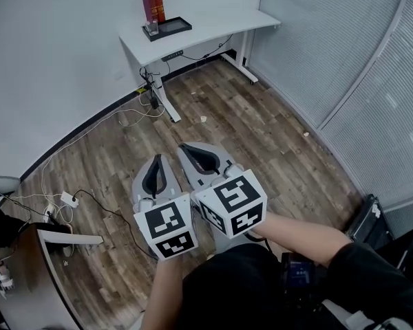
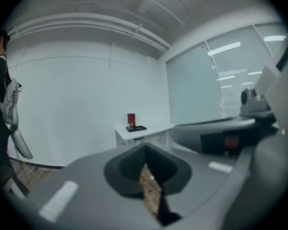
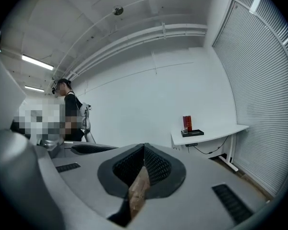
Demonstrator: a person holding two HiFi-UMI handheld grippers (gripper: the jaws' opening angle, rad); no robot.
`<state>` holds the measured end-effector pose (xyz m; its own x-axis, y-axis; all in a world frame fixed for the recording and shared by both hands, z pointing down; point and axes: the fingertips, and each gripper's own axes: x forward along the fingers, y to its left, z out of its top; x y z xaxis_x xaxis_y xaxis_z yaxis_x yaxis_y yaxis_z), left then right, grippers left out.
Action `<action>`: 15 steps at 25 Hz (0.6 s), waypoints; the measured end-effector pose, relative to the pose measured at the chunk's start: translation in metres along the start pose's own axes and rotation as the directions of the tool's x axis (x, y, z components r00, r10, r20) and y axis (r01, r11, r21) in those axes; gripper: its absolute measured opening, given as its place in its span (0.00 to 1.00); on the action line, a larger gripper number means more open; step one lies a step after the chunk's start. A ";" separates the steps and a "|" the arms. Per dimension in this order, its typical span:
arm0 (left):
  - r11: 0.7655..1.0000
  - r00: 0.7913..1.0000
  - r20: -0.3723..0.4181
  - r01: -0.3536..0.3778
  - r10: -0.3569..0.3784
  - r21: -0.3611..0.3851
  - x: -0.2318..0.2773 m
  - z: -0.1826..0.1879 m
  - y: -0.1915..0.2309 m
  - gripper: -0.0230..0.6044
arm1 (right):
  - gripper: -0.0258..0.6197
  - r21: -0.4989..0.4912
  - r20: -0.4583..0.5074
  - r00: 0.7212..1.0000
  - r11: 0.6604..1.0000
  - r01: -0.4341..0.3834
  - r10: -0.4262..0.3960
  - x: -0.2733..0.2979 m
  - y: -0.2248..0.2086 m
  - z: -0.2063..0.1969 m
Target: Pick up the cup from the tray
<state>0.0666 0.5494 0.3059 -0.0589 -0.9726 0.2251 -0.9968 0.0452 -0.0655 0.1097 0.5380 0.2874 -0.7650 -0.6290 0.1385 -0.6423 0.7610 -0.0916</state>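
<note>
Head view, grippers: your left gripper (image 1: pixel 157 159) and right gripper (image 1: pixel 184 146) sit side by side over the wood floor (image 1: pixel 261 129). Each has its jaws pressed together, with nothing pinched.
Head view, cup: the cup (image 1: pixel 152 27) is at the 9 o'clock end of the tray (image 1: pixel 175 27), by the red box (image 1: pixel 153 6). They are on the desk (image 1: pixel 213 26) at 12 o'clock, well apart from you.
Head view, obstacles: cables (image 1: pixel 134 115) lie at 10 o'clock.
Left gripper view: the tray is tiny and the cup is indiscernible. A person (image 2: pixel 0 95) is cut off at 9 o'clock.
Right gripper view: the tray is at 2 o'clock and the cup is a speck.
</note>
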 end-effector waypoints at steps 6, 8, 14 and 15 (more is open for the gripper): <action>1.000 1.000 -0.026 0.003 -0.003 0.005 0.059 0.004 0.004 0.04 | 0.06 0.017 -0.004 1.000 1.000 -0.013 0.014 0.045 -0.039 0.002; 1.000 0.999 -0.039 0.006 -0.005 0.009 0.076 0.003 0.006 0.04 | 0.06 0.026 -0.010 1.000 1.000 -0.016 0.016 0.058 -0.049 0.000; 1.000 0.997 -0.071 0.017 -0.016 0.017 0.111 -0.003 0.007 0.04 | 0.06 0.047 -0.020 1.000 0.999 -0.007 0.008 0.083 -0.074 -0.007; 1.000 0.997 -0.074 0.020 -0.018 0.016 0.114 -0.005 0.006 0.04 | 0.06 0.051 -0.022 1.000 0.999 -0.007 0.008 0.085 -0.077 -0.009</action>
<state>0.0535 0.4397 0.3362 -0.0445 -0.9537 0.2975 -0.9968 0.0224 -0.0770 0.0944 0.4278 0.3149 -0.7688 -0.6192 0.1596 -0.6386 0.7563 -0.1422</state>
